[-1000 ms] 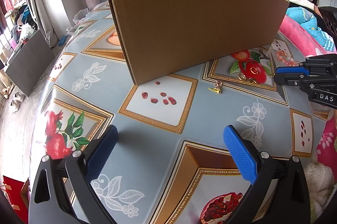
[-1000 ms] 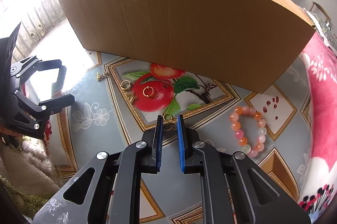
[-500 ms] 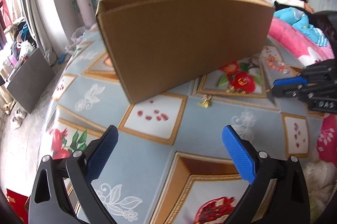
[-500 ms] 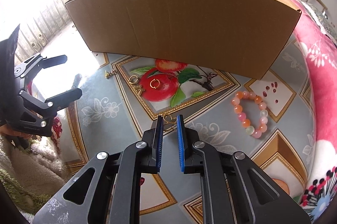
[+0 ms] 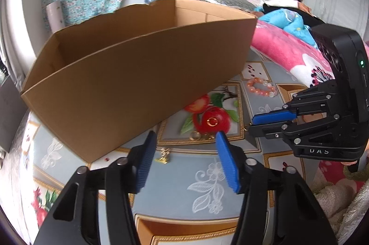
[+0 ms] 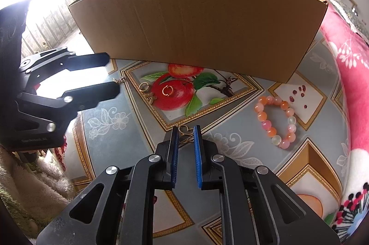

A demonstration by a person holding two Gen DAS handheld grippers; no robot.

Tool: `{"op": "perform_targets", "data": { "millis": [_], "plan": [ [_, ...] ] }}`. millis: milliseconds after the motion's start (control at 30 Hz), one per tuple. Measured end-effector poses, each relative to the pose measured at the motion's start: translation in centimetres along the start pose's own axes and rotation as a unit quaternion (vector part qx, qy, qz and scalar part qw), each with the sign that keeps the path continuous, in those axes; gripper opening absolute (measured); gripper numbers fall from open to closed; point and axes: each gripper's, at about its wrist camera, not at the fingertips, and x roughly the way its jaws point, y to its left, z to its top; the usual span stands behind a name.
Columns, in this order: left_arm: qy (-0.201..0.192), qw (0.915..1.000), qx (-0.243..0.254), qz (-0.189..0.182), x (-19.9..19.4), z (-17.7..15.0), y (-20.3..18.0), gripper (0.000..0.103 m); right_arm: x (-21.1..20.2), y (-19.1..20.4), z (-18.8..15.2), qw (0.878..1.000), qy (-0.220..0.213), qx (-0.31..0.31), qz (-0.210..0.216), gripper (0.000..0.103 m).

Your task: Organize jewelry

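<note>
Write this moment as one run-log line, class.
left hand-held gripper: closing, nothing between pads | right hand-held gripper: shut on gold heart earring | bead bracelet: on table | cardboard box: behind

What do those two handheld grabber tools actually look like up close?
Both the left gripper and the right gripper are matte black angular linkages with silver pivot bolts and ribbed blue pads on the jaws. The right one's boxy black body shows a green light and pale lettering.

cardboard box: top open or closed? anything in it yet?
Open: the cardboard box has no lid or flaps over it, and the left wrist view shows bare inner walls. Contents: cannot tell, its floor is hidden behind the front wall.
</note>
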Motion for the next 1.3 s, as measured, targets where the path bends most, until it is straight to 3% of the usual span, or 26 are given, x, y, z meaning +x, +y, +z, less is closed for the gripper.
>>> {"op": "perform_targets", "data": {
  "millis": [200, 300, 600, 800, 1033, 1300],
  "plan": [
    [0.021, 0.9991, 0.036, -0.001, 1.6, 0.6, -1.3, 0.023, -0.3, -0.3, -0.2, 1.000, -0.005, 0.003, 0.006, 0.011],
    [0.027, 0.9985, 0.046, 0.007, 2.1, 0.9, -1.5, 0.020, -0.5, -0.4, -0.2, 1.000, -0.007, 0.004, 0.009, 0.011],
    [0.060, 0.9968, 0.047, 0.025, 3.5, 0.7, -1.1, 0.020, -0.8, -0.9, -0.5, 1.000, -0.012, 0.008, 0.018, 0.011],
    [0.059, 0.9972, 0.026, 0.039, 3.4, 0.6, -0.1, 0.020, -0.9, -0.9, -0.5, 1.000, -0.013, 0.008, 0.016, 0.011],
    [0.033, 0.9989, 0.026, -0.023, 1.7, 0.8, -1.6, 0.020, -0.9, -0.8, -0.3, 1.000, -0.013, 0.008, 0.016, 0.011],
    [0.052, 0.9982, 0.026, -0.016, 3.4, 0.7, -2.5, 0.020, -0.9, -0.9, -0.3, 1.000, -0.013, 0.008, 0.017, 0.011]
  ]
}}
